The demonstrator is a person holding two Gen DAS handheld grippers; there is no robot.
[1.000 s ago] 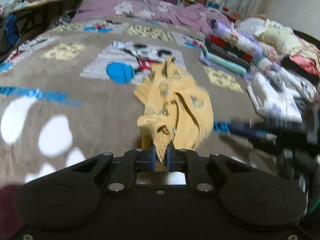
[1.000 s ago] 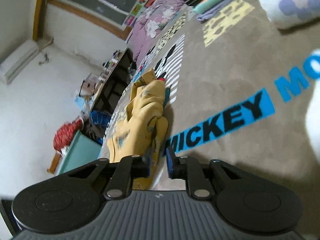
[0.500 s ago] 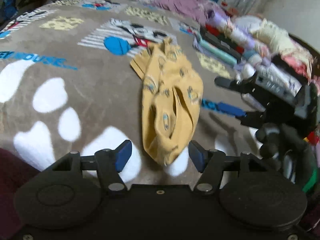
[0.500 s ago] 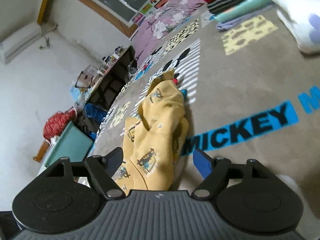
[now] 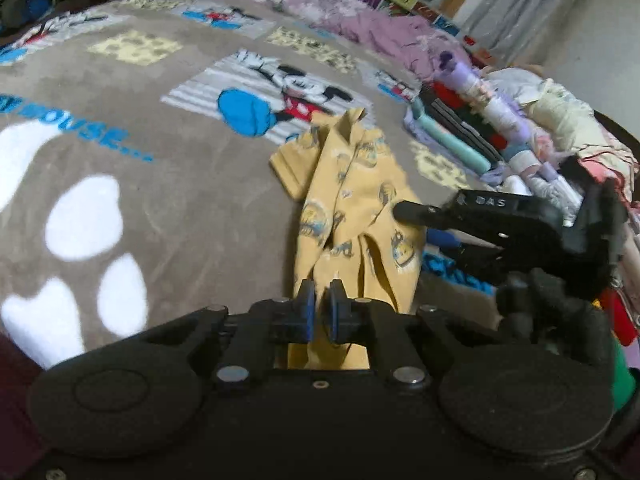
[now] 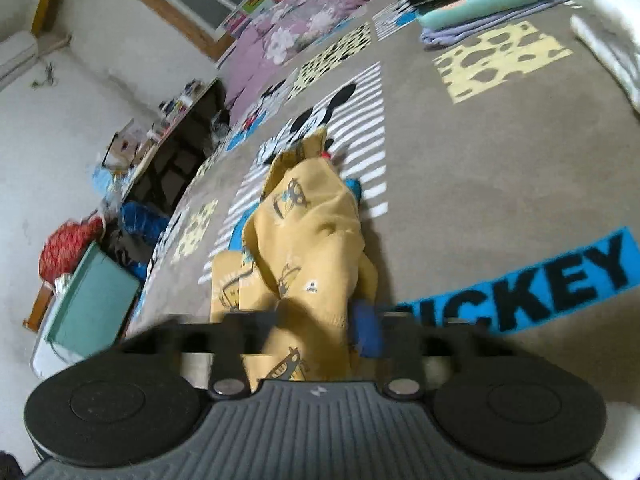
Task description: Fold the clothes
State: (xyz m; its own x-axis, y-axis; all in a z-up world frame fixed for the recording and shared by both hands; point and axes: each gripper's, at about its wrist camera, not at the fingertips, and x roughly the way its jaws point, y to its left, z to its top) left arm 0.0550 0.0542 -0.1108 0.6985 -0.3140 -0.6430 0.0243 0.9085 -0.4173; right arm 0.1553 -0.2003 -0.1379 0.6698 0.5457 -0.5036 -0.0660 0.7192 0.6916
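The yellow printed child's shirt [image 5: 352, 200] lies lengthwise on the grey-brown cartoon blanket [image 5: 180, 200] of the bed. Its near hem sits between the left gripper [image 5: 319, 312], whose jaws are clenched on it. The right gripper [image 6: 316, 332] is closing its jaws around the cloth's other edge.

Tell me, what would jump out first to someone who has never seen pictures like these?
Probably the yellow printed shirt lying lengthwise in the middle of a brown cartoon-mouse blanket. Two black grippers reach into it at the near end: the left gripper is pinched on its hem, while the right gripper has its jaws closing with the cloth bunched between them. Further off, at the blanket's far right edge, sits a stack of folded clothes.
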